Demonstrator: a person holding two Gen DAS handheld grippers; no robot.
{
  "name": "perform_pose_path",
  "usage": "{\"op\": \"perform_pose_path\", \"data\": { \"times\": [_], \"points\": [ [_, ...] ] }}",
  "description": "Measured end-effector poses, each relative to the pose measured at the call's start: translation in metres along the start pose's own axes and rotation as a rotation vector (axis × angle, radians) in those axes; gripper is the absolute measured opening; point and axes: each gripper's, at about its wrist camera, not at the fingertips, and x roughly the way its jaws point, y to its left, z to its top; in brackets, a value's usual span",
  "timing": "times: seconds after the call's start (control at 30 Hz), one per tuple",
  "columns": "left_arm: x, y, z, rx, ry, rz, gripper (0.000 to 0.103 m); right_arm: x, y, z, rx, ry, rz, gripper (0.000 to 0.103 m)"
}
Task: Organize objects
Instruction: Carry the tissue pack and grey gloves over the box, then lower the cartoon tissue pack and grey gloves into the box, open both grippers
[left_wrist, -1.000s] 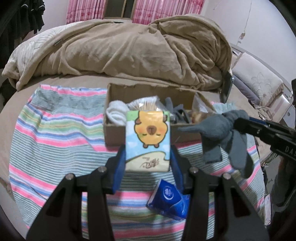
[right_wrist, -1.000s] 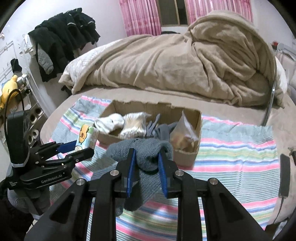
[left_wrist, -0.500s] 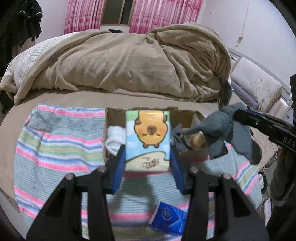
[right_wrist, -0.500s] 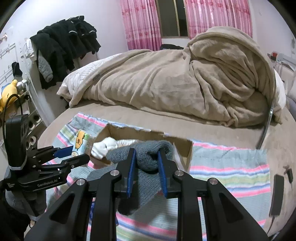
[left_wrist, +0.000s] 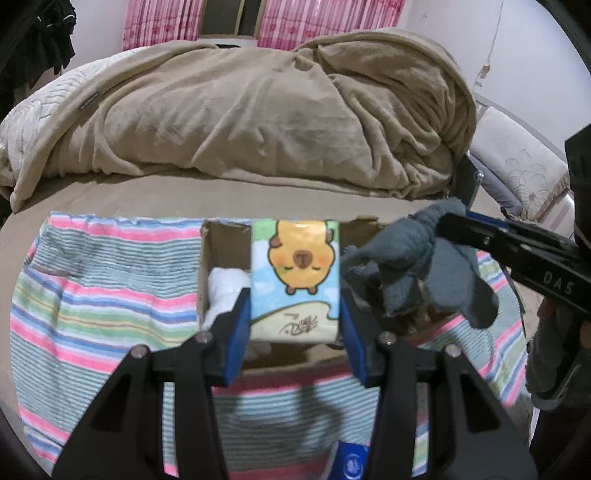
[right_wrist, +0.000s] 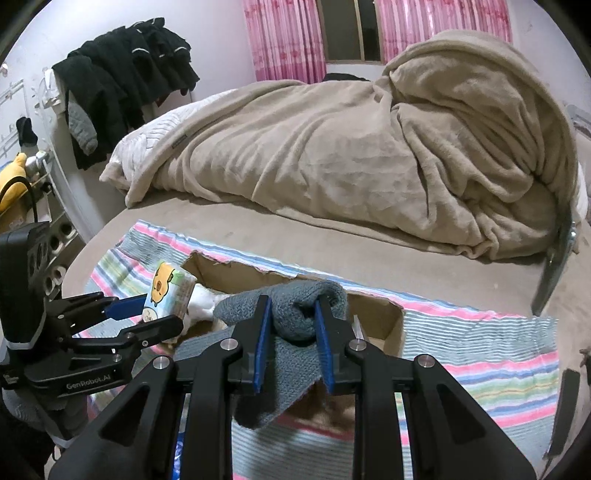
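Cardboard box (left_wrist: 225, 251), open-topped, on the striped cloth (left_wrist: 103, 295) on the bed (right_wrist: 332, 243), in front of the heaped tan blanket (right_wrist: 351, 155). Holds something white (left_wrist: 225, 288) at its left end in the left wrist view; other contents hidden behind the held items. Torn along its far rim (right_wrist: 258, 273) in the right wrist view.

Dark clothes (right_wrist: 122, 74) hanging at far left in the right wrist view, pink curtains (right_wrist: 284, 40) behind the bed.

Grey sock (right_wrist: 295, 317), knitted, bunched and drooping, held above the right part of the box. Right gripper (right_wrist: 291, 325) with jaws pinching the sock's folded upper part, loose end hanging below the blue pads (right_wrist: 263, 343). Same sock (left_wrist: 417, 266) seen from the left wrist view, dangling from the black fingers (left_wrist: 480, 236) at right, just beside the tissue pack.

Tissue pack (left_wrist: 295, 280), printed with an orange capybara on a blue and green ground, picture upside down, held upright over the box's left-middle part. Left gripper (left_wrist: 295, 332) with jaws pinching the pack by its two sides, blue pads (left_wrist: 238, 332) touching its lower half. Pack (right_wrist: 168, 291) also visible in the right wrist view, tilted, above the box's left end.

Blue packet (left_wrist: 351, 461), small, partly seen on the cloth at the bottom edge of the left wrist view, near side of the box.
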Motion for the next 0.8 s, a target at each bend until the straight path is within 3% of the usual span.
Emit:
{"op": "perform_pose_path", "data": {
  "times": [0.4,0.8],
  "points": [
    [0.037,0.006,0.001,0.001,0.045,-0.007,0.047,0.047,-0.012,-0.011,0.025,0.077,0.009,0.025],
    [0.052,0.002,-0.003,0.008,0.102,0.017,0.048,0.066,-0.017,-0.023,0.035,0.135,-0.002,0.027]
  ]
}}
